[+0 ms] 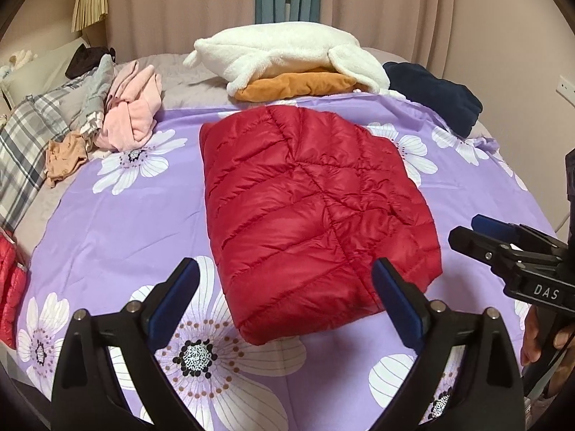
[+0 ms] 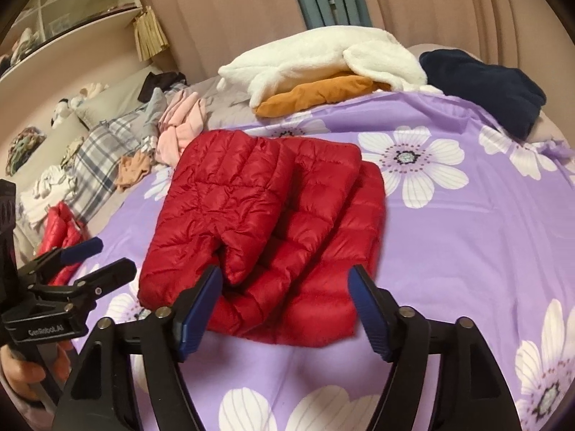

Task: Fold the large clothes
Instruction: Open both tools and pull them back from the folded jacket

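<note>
A red quilted puffer jacket [image 1: 305,197] lies folded into a thick rectangle on the purple floral sheet [image 1: 107,222]. In the right wrist view the jacket [image 2: 269,215] shows a sleeve folded over its top. My left gripper [image 1: 285,265] hovers open over the jacket's near edge, its blue pads wide apart and touching nothing. My right gripper [image 2: 285,271] is also open just above the near edge, with nothing pinched. Each gripper shows in the other's view: the right gripper [image 1: 465,231] at the right side, the left gripper [image 2: 115,253] at the left side.
A white fleece [image 1: 287,54] on an orange garment [image 1: 302,86] lies at the far end of the bed, with a navy garment [image 1: 435,97] to its right. Pink clothes [image 1: 133,111] and a plaid pillow [image 1: 25,143] sit at the left. Another red item [image 1: 10,287] lies at the left edge.
</note>
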Motion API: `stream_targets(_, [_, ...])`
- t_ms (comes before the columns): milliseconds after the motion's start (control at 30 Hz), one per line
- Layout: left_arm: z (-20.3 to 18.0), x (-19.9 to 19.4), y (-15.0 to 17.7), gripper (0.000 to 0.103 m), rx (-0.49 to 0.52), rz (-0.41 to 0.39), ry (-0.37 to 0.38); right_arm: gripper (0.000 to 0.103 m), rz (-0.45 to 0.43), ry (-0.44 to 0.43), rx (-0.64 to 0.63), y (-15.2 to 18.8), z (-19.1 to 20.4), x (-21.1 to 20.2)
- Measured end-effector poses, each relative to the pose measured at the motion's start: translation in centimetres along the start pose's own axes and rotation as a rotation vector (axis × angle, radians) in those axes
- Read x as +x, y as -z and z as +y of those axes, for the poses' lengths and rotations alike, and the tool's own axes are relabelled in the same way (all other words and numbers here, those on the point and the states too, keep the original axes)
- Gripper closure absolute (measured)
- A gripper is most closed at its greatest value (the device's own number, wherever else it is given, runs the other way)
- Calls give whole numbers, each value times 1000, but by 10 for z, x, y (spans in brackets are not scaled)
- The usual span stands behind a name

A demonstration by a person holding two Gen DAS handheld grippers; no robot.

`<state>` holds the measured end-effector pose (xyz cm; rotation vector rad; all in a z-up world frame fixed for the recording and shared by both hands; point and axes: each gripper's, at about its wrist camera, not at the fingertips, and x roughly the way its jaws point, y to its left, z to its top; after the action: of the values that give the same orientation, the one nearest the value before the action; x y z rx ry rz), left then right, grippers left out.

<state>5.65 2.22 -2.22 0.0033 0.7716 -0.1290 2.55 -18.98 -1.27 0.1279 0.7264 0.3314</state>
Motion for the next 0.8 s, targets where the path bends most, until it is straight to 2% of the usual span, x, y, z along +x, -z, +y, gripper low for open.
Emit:
stream_targets(100, [-3, -9, 0, 0, -5, -8, -3, 23, -6, 4, 1, -1, 1, -7])
stream_targets(400, [-8, -33, 1, 0, -43, -14, -1, 16, -36, 39, -20, 0, 9, -33])
stream_targets(600, [-13, -47, 2, 0, -43, -12, -58, 15, -49, 61, -33, 0, 15, -45])
stream_targets(633, [-14, -50, 2, 0, -43, -11, -66, 12, -50, 64, -35, 0, 16, -47])
stream_targets(700, [-15, -56, 3, 0, -48, -11, -63, 1, -50, 69, -42, 0, 19, -52])
stream_targets(800, [-16, -64, 4, 0, -56, -9, -53, 1, -68, 67, -54, 0, 23, -59])
